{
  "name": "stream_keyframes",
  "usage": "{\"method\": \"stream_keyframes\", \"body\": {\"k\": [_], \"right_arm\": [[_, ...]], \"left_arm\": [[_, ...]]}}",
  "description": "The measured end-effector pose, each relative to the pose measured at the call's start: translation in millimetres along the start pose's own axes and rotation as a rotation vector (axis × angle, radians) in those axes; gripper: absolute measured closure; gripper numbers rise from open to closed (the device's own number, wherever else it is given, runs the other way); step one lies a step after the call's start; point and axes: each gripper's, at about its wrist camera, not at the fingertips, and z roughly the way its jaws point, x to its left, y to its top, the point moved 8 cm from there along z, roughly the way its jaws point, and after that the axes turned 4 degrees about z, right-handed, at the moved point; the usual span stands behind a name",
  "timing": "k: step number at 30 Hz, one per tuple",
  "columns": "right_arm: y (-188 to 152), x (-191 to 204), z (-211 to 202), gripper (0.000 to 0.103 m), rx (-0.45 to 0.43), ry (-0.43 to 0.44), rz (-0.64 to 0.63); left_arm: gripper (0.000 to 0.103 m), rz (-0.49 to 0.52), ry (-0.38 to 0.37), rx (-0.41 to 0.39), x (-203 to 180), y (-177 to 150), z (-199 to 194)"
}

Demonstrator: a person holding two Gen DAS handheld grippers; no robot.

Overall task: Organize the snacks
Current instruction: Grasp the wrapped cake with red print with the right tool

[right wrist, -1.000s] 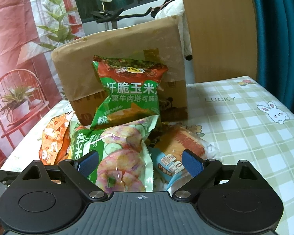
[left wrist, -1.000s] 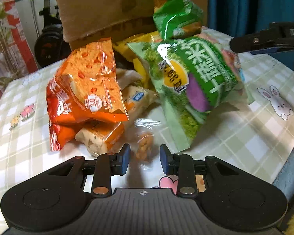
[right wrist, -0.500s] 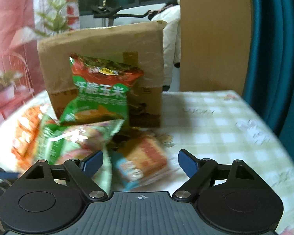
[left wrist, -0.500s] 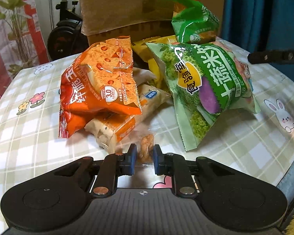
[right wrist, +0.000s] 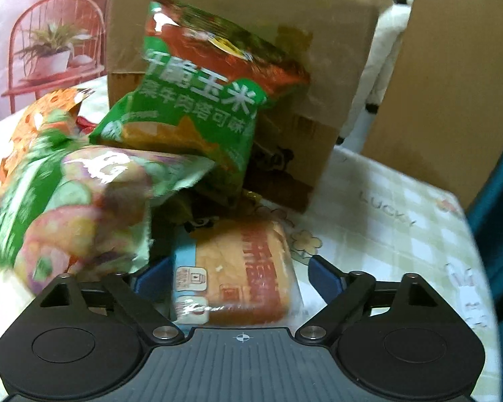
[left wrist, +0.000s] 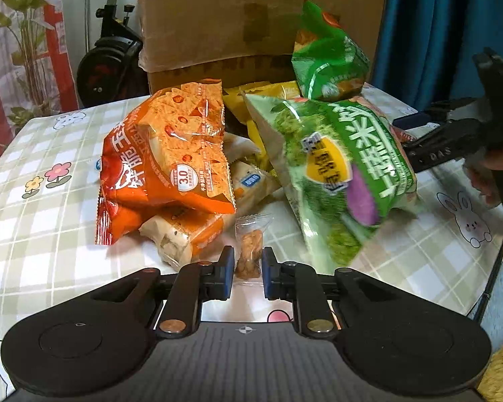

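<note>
Gently lift the small clear snack packet (left wrist: 249, 246) straight up, since the left gripper (left wrist: 247, 269) is clamped on its near end. Beyond lie the orange bag (left wrist: 166, 164) and green bag (left wrist: 338, 167). The right gripper (right wrist: 238, 279), jaws opening, straddles the bread packet (right wrist: 238, 274) without pressing it.

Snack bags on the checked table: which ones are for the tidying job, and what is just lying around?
For the job:
- orange crinkly crisp bag
- big green rice-cracker bag
- green-and-red corn-chip bag
- wrapped bread slice
- small clear peanut packet, pinched by the left gripper

Just lying about:
- brown cardboard box
- black exercise bike
- blue curtain
</note>
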Motion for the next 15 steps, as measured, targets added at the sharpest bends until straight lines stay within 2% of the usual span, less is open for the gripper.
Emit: {"method": "stream_keyframes", "body": {"k": [1,3,4,5,8,15], "right_arm": [[-0.9,-0.5,4.9,0.015,0.004,0.014,0.018],[-5.5,-1.0,9.6,0.025,0.019,0.042,0.052],[-9.2,-0.5,12.5,0.025,0.033,0.055,0.066],[-11.7,-1.8,13.1,0.029,0.032,0.045,0.075],[-18.1,-2.6,7.5,0.033,0.03,0.032,0.096],[-35.3,-26.9,-15.6,0.035,0.043,-0.115,0.227]], "left_arm": [[0.085,0.001,-0.001,0.001,0.1,0.1,0.9],[0.085,0.001,-0.004,0.002,0.9,0.2,0.9],[0.085,0.0,-0.005,0.002,1.2,0.6,1.0],[0.085,0.0,-0.006,0.001,1.4,1.1,0.6],[0.085,-0.001,-0.014,-0.008,-0.7,2.8,-3.2],[0.085,-0.025,0.005,-0.039,5.6,9.7,-10.1]]}}
